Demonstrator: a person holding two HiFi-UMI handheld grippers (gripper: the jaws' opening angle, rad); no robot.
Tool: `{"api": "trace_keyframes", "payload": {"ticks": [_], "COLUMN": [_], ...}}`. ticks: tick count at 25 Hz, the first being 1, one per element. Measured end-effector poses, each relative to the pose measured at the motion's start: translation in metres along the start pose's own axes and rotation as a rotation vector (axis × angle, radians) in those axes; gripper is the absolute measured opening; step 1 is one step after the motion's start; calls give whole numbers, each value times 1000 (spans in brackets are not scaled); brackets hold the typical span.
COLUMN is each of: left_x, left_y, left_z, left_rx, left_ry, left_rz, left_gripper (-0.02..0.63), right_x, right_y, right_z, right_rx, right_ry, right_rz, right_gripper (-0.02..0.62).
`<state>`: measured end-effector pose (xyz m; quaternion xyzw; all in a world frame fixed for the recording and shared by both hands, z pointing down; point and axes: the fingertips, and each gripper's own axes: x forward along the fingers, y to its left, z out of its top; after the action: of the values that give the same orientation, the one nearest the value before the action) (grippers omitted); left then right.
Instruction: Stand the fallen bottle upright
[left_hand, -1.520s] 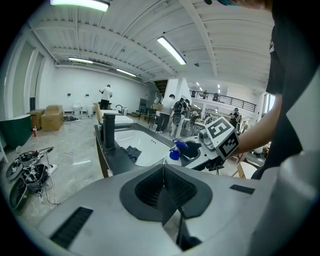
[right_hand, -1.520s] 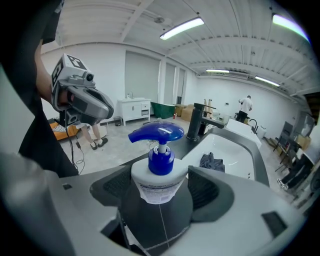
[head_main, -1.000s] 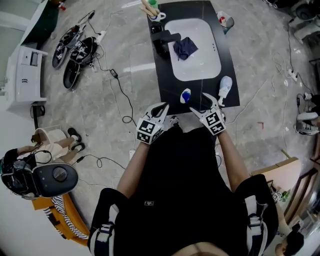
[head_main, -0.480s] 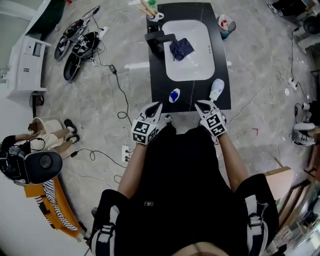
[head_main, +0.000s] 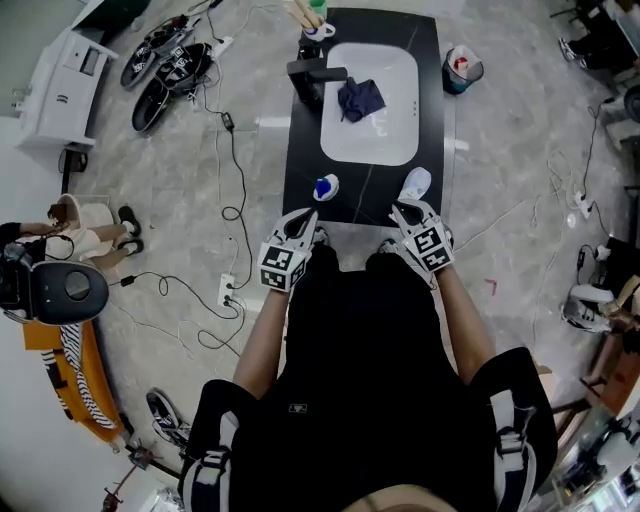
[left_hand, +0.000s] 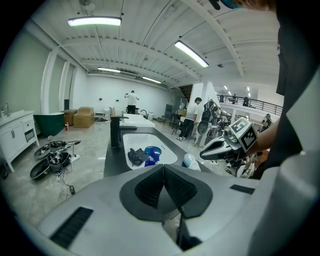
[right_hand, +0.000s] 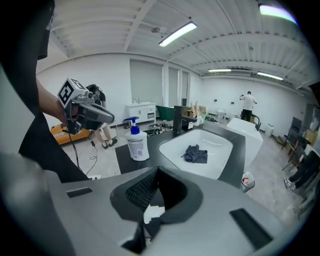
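A black counter (head_main: 305, 170) holds a white sink (head_main: 385, 145) with a dark cloth (head_main: 360, 98) in it. A pump bottle with a blue top (head_main: 325, 187) stands upright (right_hand: 136, 142) near the counter's front edge. A white bottle (head_main: 415, 183) sits to its right; its lower part is hidden (left_hand: 190, 160), so I cannot tell whether it stands or lies. My left gripper (head_main: 308, 215) is shut and empty, just short of the counter edge. My right gripper (head_main: 398, 210) is shut on nothing, just below the white bottle and apart from it.
A black faucet (head_main: 310, 75) rises at the sink's left. Cables and a power strip (head_main: 228, 292) trail over the floor to the left, with shoes (head_main: 165, 70) and a white cabinet (head_main: 65, 80) beyond. A small bin (head_main: 462, 68) stands right of the counter. People stand far off.
The right jaws went from open to shut with nothing in them. Both grippers drew back from the counter's front edge, and the counter shifted up and left in the head view.
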<state>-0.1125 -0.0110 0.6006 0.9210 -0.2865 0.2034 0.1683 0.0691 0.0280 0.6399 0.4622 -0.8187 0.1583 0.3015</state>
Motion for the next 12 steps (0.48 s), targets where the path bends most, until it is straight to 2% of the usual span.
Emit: {"api": "trace_keyframes", "payload": {"ticks": [7, 12], "left_x": [20, 43], "left_y": [-56, -97], "left_z": [-8, 1], "left_rx": [-54, -14], "left_ry": [-14, 0], "left_rz": [36, -3], "left_gripper": [14, 15], "right_x": [-29, -53], "right_y": [-33, -57], "right_z": [-27, -49], "right_rx": [-34, 5], "right_ry": [2, 2], "right_rz": [14, -4], "right_gripper": [60, 60]}}
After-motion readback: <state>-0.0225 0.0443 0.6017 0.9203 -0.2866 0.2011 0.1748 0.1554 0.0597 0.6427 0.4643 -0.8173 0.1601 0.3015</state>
